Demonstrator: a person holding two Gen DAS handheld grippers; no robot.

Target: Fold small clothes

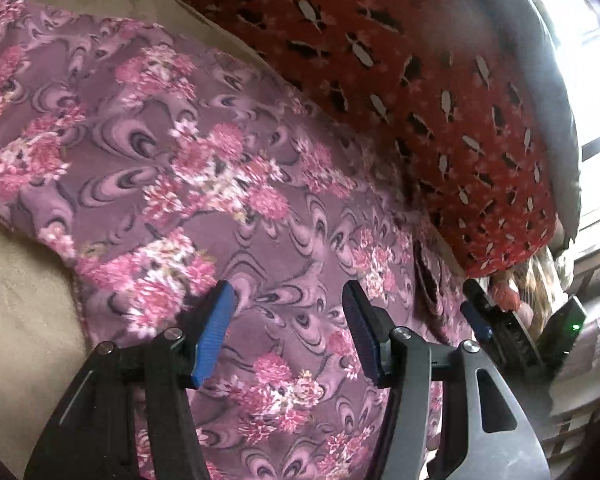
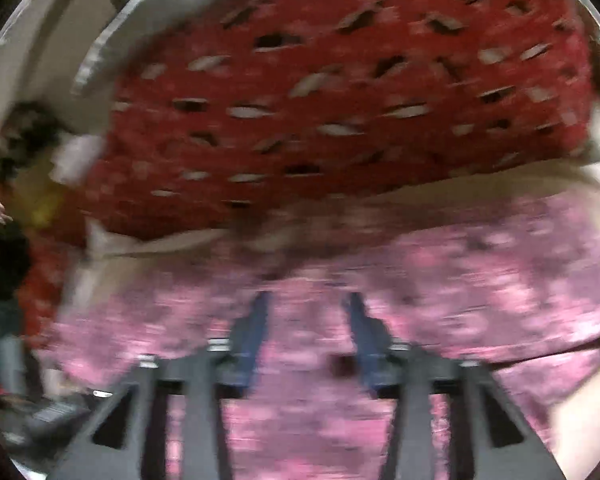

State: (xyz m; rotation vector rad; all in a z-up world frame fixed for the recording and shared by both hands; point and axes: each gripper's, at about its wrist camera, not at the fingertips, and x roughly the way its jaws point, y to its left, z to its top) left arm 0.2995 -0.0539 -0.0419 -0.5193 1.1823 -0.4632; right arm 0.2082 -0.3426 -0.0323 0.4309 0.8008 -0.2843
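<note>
A purple garment with pink flowers lies spread flat on a beige cover. My left gripper hovers over its near part, open, with nothing between the blue pads. The other gripper shows at the garment's right edge in the left wrist view. The right wrist view is blurred by motion: my right gripper stands open above the same flowered garment, and nothing sits between its blue fingers.
A large red pillow with black and white marks lies along the far side of the garment, also as the red pillow. Beige bedding borders the garment on the left. A bright window is at the right.
</note>
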